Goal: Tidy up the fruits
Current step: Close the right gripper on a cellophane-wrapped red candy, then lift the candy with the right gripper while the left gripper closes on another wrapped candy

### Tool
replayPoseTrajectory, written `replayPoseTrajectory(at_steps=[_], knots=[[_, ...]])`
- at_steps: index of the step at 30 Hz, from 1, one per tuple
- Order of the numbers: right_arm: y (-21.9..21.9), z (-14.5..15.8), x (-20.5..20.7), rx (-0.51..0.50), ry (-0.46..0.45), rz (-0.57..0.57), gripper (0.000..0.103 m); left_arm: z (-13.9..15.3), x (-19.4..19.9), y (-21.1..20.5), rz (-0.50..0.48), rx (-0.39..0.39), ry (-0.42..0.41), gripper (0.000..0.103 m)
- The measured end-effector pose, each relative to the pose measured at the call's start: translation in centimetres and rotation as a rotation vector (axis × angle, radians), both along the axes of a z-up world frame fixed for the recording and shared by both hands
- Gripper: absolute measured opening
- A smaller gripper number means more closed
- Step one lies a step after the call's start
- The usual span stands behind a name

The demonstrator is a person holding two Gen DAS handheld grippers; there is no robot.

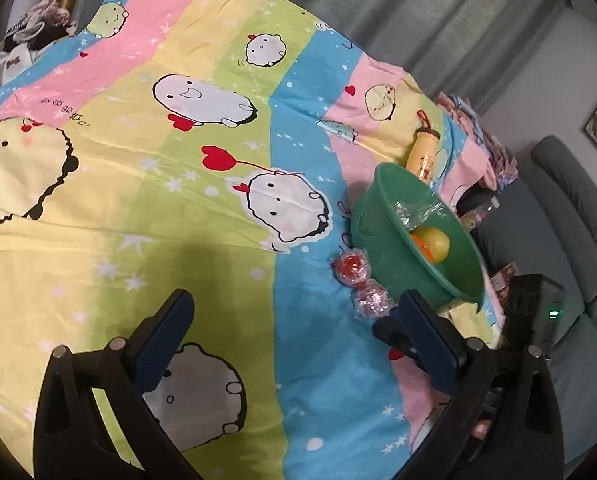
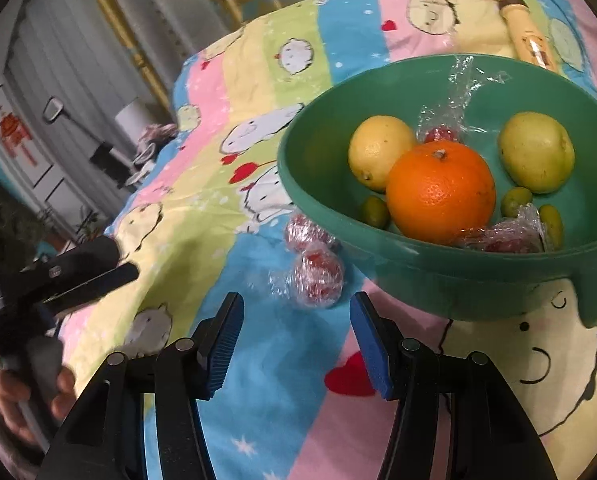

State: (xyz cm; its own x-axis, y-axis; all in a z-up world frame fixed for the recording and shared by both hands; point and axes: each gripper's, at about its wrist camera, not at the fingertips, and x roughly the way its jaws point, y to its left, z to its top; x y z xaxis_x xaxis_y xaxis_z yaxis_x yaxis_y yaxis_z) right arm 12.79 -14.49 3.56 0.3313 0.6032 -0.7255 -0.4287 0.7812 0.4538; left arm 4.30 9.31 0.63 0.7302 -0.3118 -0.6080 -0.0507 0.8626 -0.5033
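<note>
A green bowl (image 2: 438, 276) stands on the cartoon-print cloth and holds an orange (image 2: 440, 192), two yellow-green fruits (image 2: 378, 148) (image 2: 538, 152), small green fruits and plastic-wrapped red fruits (image 2: 502, 240). Two wrapped red fruits (image 2: 318, 276) (image 2: 304, 232) lie on the cloth left of the bowl. My right gripper (image 2: 296, 314) is open just before the nearer wrapped fruit. My left gripper (image 1: 294, 316) is open and empty over the cloth; the bowl (image 1: 394, 252) and the wrapped fruits (image 1: 352, 266) (image 1: 372, 300) lie to its right. It also shows at the left of the right wrist view (image 2: 110, 276).
A yellow bottle with a red strap (image 2: 528, 36) lies on the cloth behind the bowl. A grey sofa (image 1: 570, 264) and a black box with a green light (image 1: 538, 304) stand beyond the cloth's right edge. Clutter (image 1: 30, 40) sits at the far left corner.
</note>
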Motion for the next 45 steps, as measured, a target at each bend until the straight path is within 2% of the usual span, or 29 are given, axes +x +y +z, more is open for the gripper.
replayPoseTrajectory(at_steps=[4,11,15,19,23,25,27,30,33,36,40,45], knots=[[0.6,-0.7,0.9,-0.017,0.029,-0.092,0.058,0.4,-0.5,0.5,0.0,-0.007,-0.011,0.102],[2.7,-0.8,1.6,-0.073,0.017,-0.113,0.057,0.4,-0.9,1.5,0.0,-0.063,-0.01,0.102],[2.7,-1.0,1.8,-0.103,0.015,-0.134,0.046,0.6,-1.1,2.1,0.011,-0.105,-0.019,0.102],[1.9,-1.1,2.0,-0.092,0.029,-0.145,0.031,0.5,-1.1,2.2,0.021,-0.118,-0.013,0.102],[1.2,-1.1,1.9,-0.063,0.044,-0.115,0.029,0.3,-1.0,2.0,0.013,-0.113,-0.002,0.102],[0.7,-0.9,1.6,-0.014,0.071,-0.091,0.029,0.2,-0.8,2.0,0.01,-0.112,0.002,0.102],[0.0,-0.7,0.9,0.039,0.095,-0.055,0.029,0.0,-0.6,1.9,0.007,-0.113,0.008,0.102],[-0.8,-0.1,-0.4,0.047,0.092,0.016,0.029,-0.5,-0.2,1.6,0.006,-0.116,0.026,0.102],[-1.6,0.3,-1.4,0.029,0.093,0.078,0.029,-0.8,0.1,1.2,0.0,-0.104,0.037,0.102],[-2.8,0.9,-1.8,0.058,0.077,0.115,0.029,-0.9,0.5,0.4,-0.021,-0.076,0.036,0.102],[-5.0,1.0,-2.0,0.154,0.069,0.091,0.029,-1.1,0.7,-1.2,-0.068,-0.023,0.019,0.102],[-6.0,0.4,-1.4,0.169,0.112,0.091,0.029,-1.4,0.8,-3.1,-0.107,0.082,-0.006,0.102]])
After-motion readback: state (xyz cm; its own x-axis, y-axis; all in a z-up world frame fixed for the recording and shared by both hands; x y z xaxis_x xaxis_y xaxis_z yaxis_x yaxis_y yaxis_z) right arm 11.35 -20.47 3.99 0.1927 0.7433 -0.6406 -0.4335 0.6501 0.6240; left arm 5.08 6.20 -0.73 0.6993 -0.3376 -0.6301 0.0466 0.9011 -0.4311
